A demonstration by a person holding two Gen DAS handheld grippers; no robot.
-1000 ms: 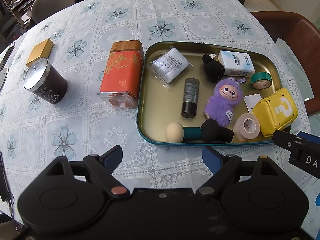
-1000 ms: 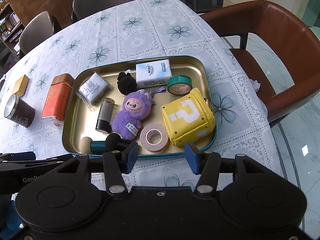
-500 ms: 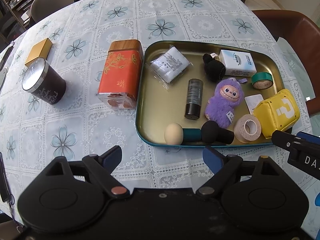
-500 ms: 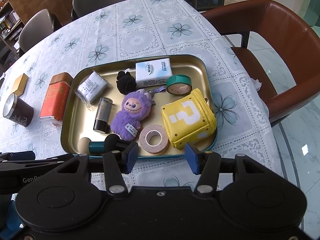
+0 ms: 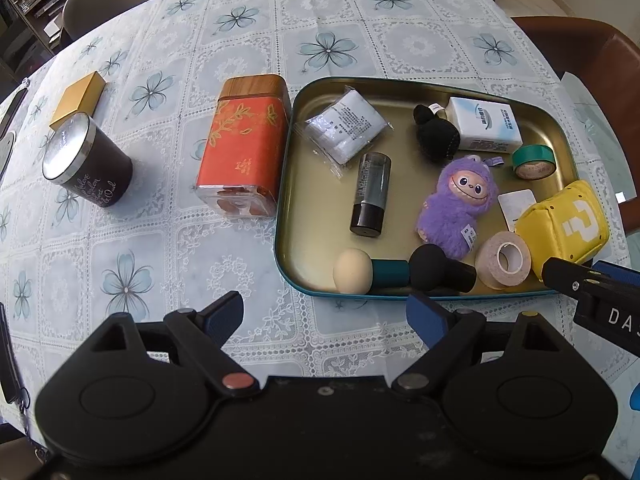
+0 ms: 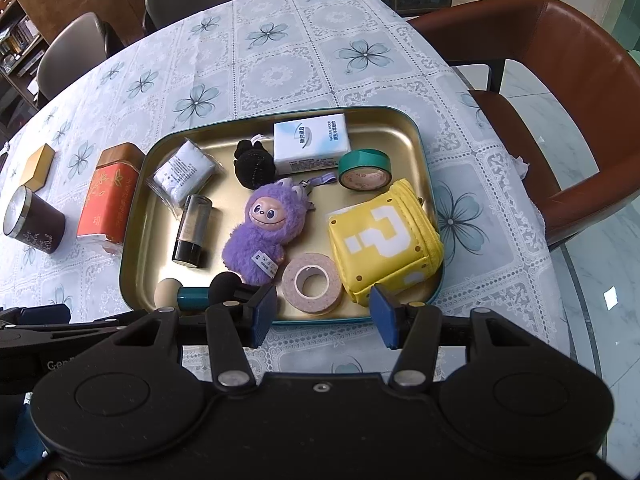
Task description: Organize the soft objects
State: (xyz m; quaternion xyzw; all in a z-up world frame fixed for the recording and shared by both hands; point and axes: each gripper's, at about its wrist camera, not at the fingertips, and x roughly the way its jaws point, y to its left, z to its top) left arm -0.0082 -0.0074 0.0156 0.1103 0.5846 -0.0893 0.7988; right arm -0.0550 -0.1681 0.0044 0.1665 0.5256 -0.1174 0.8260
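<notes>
Hovering short of the tray (image 5: 285, 184), you have both tools spread wide and holding nothing. Your left gripper (image 5: 324, 316) hangs over bare tablecloth, with the beige sponge (image 5: 352, 266) and black sponge (image 5: 430, 264) just ahead of its right finger. Your right gripper (image 6: 322, 312) sits at the tray's near rim, the tape roll (image 6: 312, 283) straight ahead between its fingers and the yellow question-mark pouch (image 6: 384, 240) just beyond its right finger. The purple plush (image 6: 260, 232) lies further out, ahead of its left finger, mid-tray.

Soft and hard things lie mixed together in the tray, so the scene fits either sorting about to happen or items gathered there already; which step you are in I cannot settle. Any grasp on plush or pouch would want a gentle, centred squeeze.
</notes>
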